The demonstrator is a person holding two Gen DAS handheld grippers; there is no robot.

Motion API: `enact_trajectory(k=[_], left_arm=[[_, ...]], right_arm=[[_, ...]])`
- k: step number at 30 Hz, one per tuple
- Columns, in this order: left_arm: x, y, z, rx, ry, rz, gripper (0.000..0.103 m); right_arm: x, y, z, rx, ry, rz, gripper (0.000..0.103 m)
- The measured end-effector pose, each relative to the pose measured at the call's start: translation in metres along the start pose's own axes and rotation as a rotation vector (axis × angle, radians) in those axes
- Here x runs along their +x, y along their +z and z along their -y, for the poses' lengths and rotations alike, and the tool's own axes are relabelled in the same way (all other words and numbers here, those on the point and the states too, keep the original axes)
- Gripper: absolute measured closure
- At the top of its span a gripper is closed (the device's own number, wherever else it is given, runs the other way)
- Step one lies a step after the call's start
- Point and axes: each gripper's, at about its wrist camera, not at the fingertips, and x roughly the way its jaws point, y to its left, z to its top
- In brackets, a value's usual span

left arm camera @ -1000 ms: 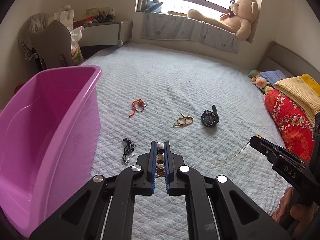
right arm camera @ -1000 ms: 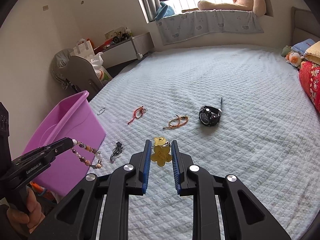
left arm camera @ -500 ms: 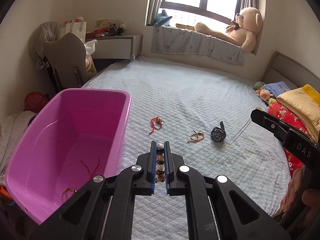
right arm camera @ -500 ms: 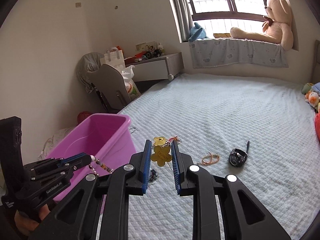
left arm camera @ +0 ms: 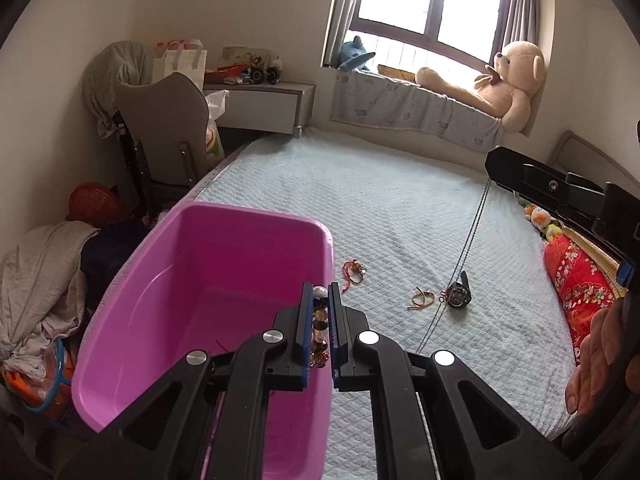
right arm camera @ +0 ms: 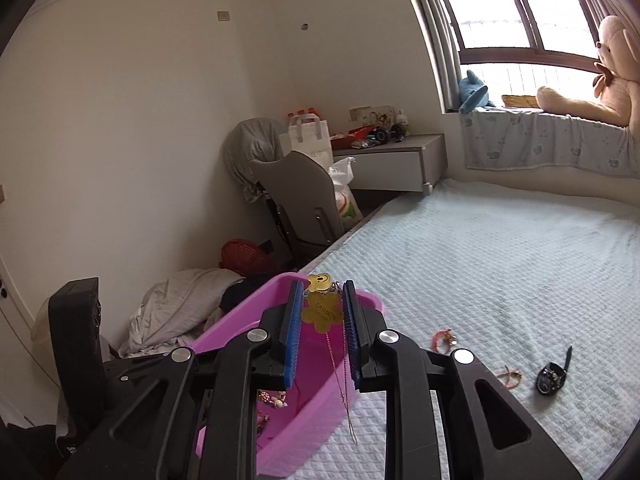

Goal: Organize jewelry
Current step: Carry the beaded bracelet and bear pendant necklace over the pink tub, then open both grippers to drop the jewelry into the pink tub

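Now that we have lifted both pieces over the pink tub (left arm camera: 132, 300) at seven o'clock, left gripper (left arm camera: 320, 320) pinches the bead bracelet (left arm camera: 319, 326), right gripper (right arm camera: 319, 316) clamps the gold-tagged necklace (right arm camera: 322, 312); release comes next.

Only readable text: "FASHION" on gold bear-shaped tag (right arm camera: 322, 310), second smaller line below it too small to read. Tag sits between the right claw (right arm camera: 320, 320) pads, at 6 o'clock of right wrist view.

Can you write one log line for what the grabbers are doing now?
left gripper: holds beaded bracelet | right gripper: holds gold-tag necklace | both at pink bin
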Motion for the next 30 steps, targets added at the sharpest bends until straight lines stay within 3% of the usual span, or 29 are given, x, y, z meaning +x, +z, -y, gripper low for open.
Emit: enact_trajectory(k=[10,20,30], left_arm=[[0.013,-0.013,-0.066,-0.078,0.079,-0.060,0.095],[0.051,-0.047,-0.113,-0.164,0.142,-0.173,0.095],[0.074,-0.058,-0.128,-0.184,0.191,-0.262,0.095]], right_arm=[[0.074,-0.018,-0.046,0.004,0.083,-0.129,0.083],[0.152,-0.062,-0.056,0.003,0.067,-0.339,0.083],[0.194,-0.093,-0.055,0.001,0.012,-0.504,0.083]])
